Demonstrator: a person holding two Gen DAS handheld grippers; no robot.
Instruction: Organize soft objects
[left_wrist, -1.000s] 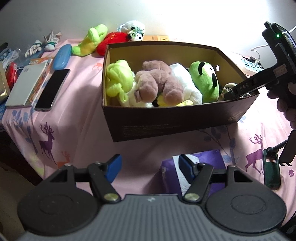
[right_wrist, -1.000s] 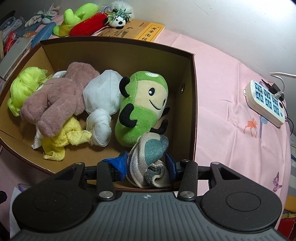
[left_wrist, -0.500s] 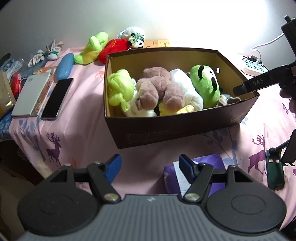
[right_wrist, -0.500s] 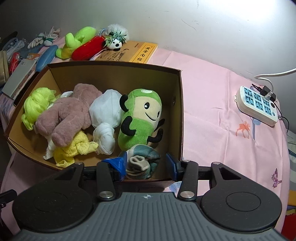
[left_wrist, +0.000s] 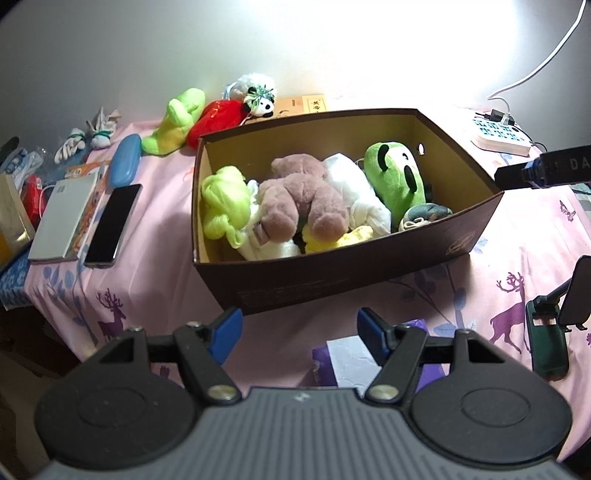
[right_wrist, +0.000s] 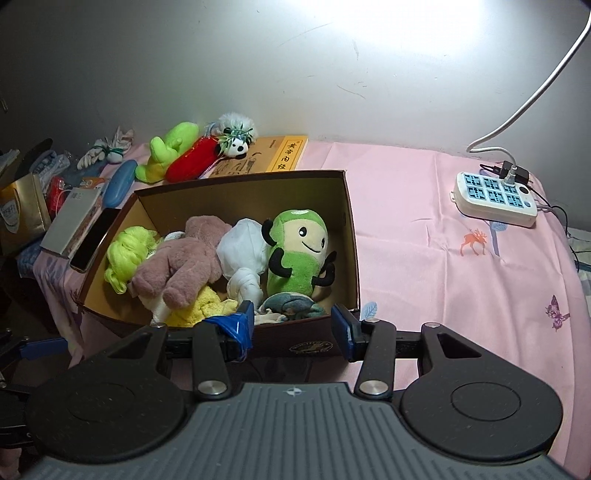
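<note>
Pink cloth printed with deer (right_wrist: 424, 266) covers the bench beneath a plain pale wall, and one brown cardboard box (left_wrist: 354, 266) sits on it with its long axis running across the left wrist view. Inside the box lie six soft things: one green plush with a smiling face (right_wrist: 299, 254) standing nearly upright, head toward the wall, against the box's right end; one brown plush bear (right_wrist: 184, 266) sprawled lengthwise left of it; one white knotted cloth (right_wrist: 243, 258) between those two; one lime fluffy bundle (right_wrist: 125, 254) at the box's left end; one yellow towel (right_wrist: 203, 306) under the bear; and one grey-teal rolled sock (right_wrist: 291, 306) in the box's near right corner. Behind the box, by the wall, rest a lime plush (left_wrist: 177, 122), a red plush (left_wrist: 214, 118) and a small panda (left_wrist: 258, 99). Left gripper (left_wrist: 297, 332) hangs wide open in front of the box, holding nothing. Right gripper (right_wrist: 291, 328) stands part open above the box's near wall, empty, apart from the sock.
</note>
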